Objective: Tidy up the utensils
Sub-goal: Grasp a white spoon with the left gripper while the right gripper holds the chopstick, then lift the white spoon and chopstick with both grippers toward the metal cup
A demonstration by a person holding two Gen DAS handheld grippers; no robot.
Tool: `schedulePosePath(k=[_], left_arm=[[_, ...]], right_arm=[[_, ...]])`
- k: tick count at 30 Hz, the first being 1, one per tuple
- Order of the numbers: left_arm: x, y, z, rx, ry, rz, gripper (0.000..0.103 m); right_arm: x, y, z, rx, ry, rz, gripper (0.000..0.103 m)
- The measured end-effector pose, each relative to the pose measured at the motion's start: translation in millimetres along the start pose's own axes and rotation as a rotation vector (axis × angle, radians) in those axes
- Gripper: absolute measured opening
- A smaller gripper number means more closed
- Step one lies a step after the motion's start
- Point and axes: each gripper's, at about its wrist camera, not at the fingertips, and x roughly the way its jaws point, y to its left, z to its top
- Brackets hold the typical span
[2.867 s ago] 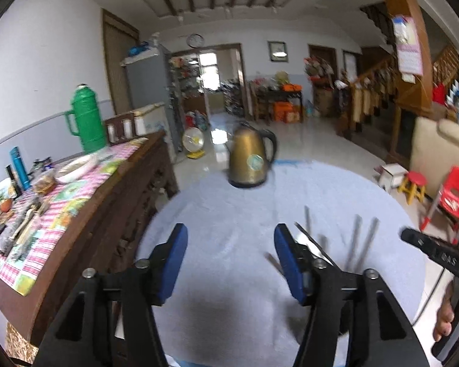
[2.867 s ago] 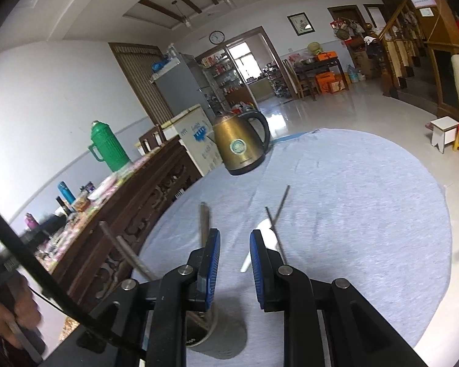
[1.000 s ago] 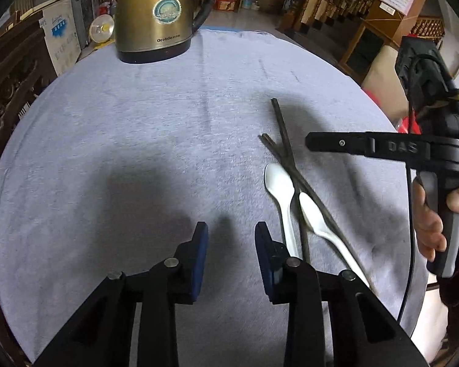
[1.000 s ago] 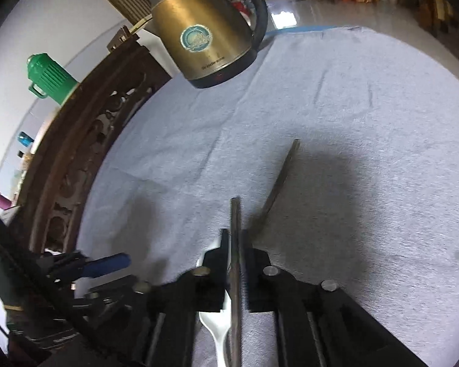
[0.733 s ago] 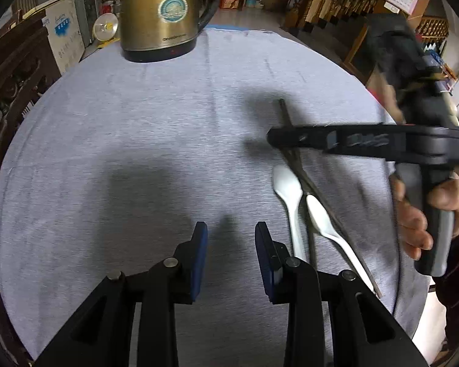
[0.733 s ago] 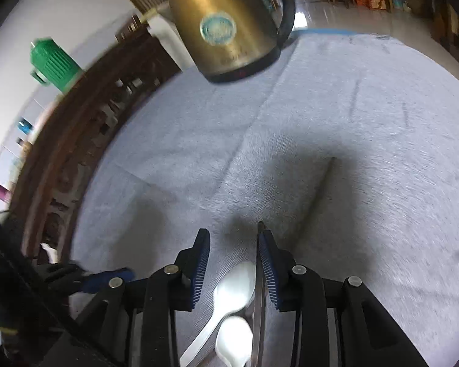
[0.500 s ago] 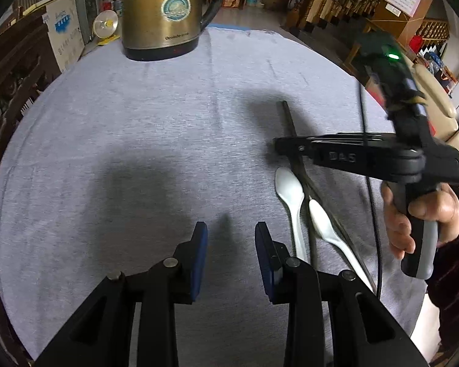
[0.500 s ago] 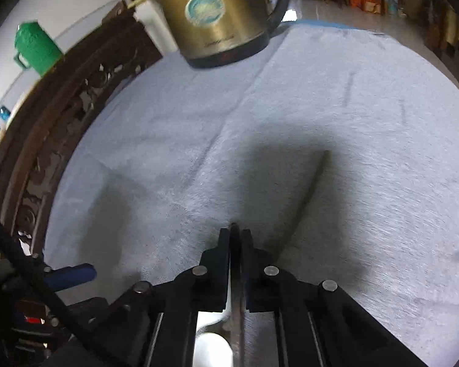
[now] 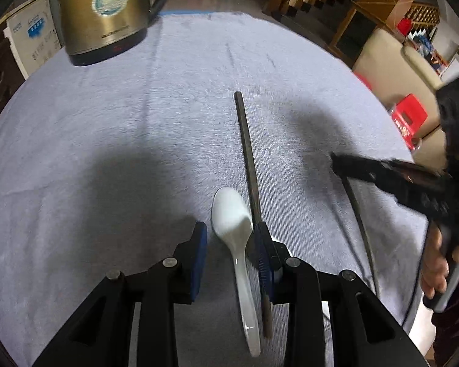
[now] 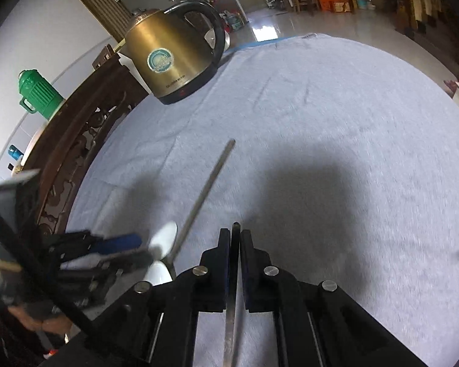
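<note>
A white spoon [image 9: 232, 214] lies on the grey cloth with its bowl between the fingers of my open left gripper [image 9: 231, 241]. A dark chopstick [image 9: 248, 153] lies just right of it, running away from me. My right gripper [image 10: 235, 241] is shut on another dark chopstick [image 10: 232, 299] and holds it lifted; in the left wrist view that chopstick [image 9: 358, 211] hangs down from the right gripper [image 9: 339, 160]. In the right wrist view the lying chopstick [image 10: 205, 195] and two white spoons [image 10: 163, 241] show beside the left gripper [image 10: 131, 246].
A brass electric kettle [image 9: 104, 12] stands at the table's far left edge, also in the right wrist view [image 10: 171, 58]. A carved dark wooden sideboard [image 10: 76, 140] with a green thermos [image 10: 38, 93] runs along the left. The round table's edge [image 9: 394, 116] drops off at right.
My right gripper has shut on one chopstick and lifted it off to the right. My left gripper has moved right and forward, so its fingers now straddle the spoon's bowl.
</note>
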Motion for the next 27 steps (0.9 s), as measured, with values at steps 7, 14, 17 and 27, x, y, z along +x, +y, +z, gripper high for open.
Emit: schedulePosePath(k=[7,14,17,27], left_arm=[[9,1,4,0.001,0.001,0.029,0.032],[-5,26,-15,0.000,-0.006,0.086,0.032],[-10,34,-22,0.002,0.005,0.097,0.033],[-1,31,-14,-0.006,0.006,0.104,0.045]], right_arm=[[-10,-12,-15,0.013,0.001,0.014,0.007],[-11,-6,-17,-0.001,0.016,0.005,0.007],[-4,1,-17,-0.022,0.042,-0.038,0.007],[22,24,-5,-0.156,0.210,-0.204,0.023]])
